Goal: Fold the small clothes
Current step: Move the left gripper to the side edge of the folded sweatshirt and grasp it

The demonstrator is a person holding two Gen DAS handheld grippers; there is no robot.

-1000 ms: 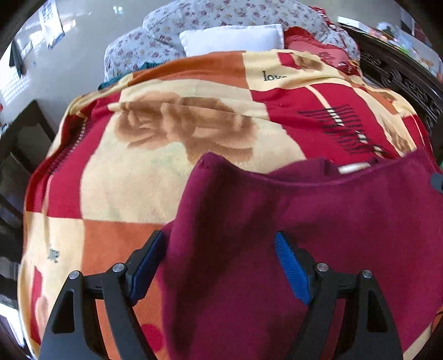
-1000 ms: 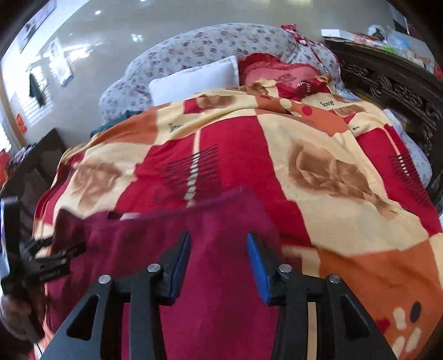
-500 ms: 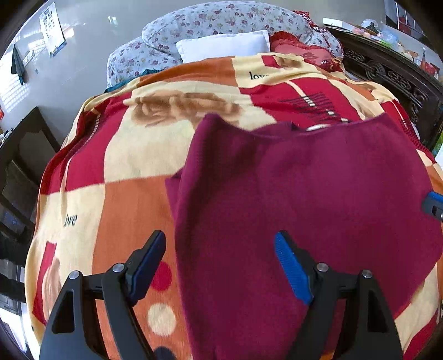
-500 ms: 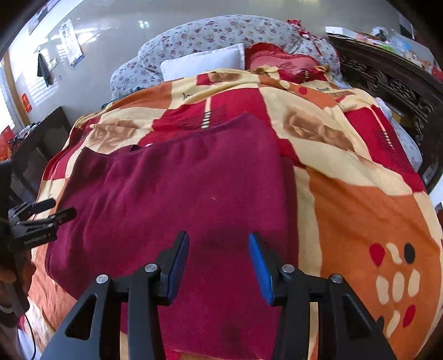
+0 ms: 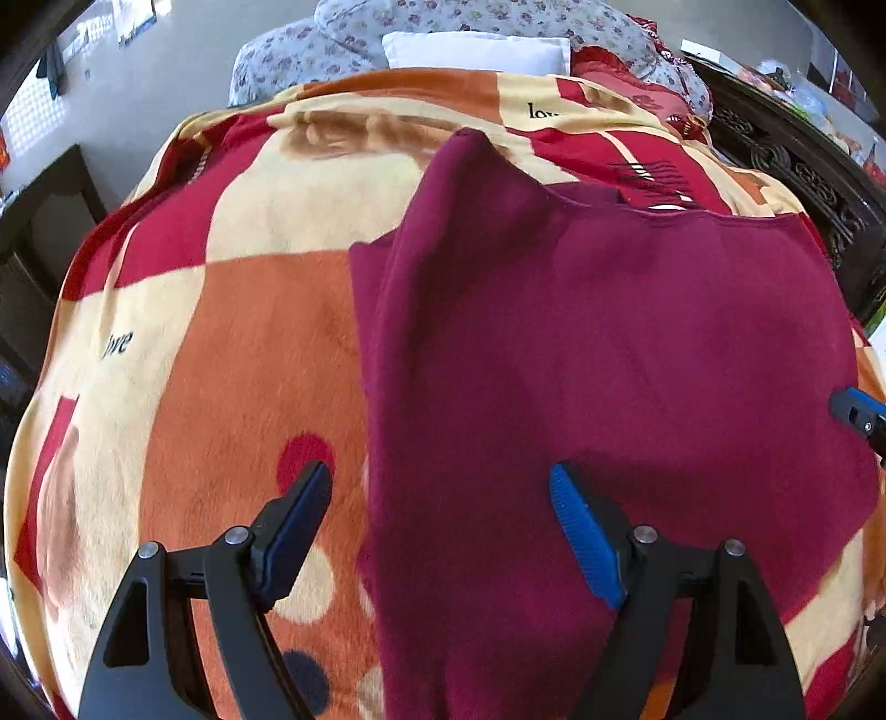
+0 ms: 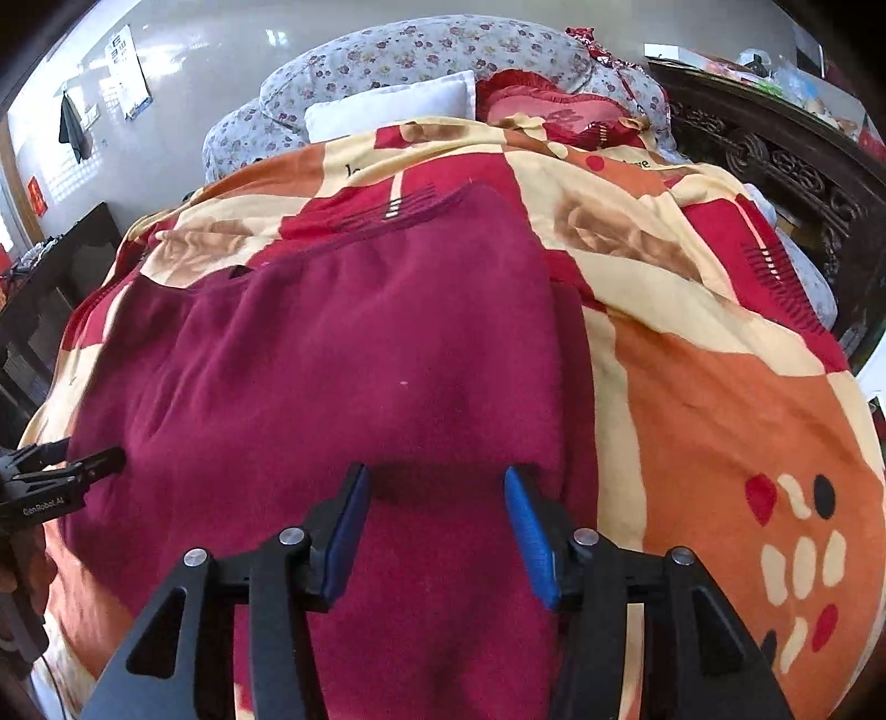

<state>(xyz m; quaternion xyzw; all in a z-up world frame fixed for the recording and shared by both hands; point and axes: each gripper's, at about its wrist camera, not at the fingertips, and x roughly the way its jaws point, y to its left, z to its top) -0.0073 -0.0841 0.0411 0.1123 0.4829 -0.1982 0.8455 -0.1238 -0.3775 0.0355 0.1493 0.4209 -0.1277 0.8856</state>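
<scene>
- I have a maroon garment (image 5: 609,343) spread flat on the bed, on top of a red, orange and cream patterned blanket (image 5: 232,332); from the right wrist view the same garment (image 6: 360,354) covers the left half of the blanket (image 6: 720,387).
- My left gripper (image 5: 440,498) hovers over the garment's left edge with its jaws wide apart; the left finger sits above the blanket, the right finger above the maroon fabric, and nothing is between them.
- My right gripper (image 6: 437,493) is over the garment near its right edge, jaws also spread and holding nothing; whether the pads touch the cloth I cannot tell.
- I can see the left gripper (image 6: 66,471) at the left rim of the right wrist view, beside the garment's left side.
- At the head of the bed lie a white pillow (image 6: 387,105), a red heart-shaped cushion (image 6: 548,111) and a floral quilt (image 6: 421,50).
</scene>
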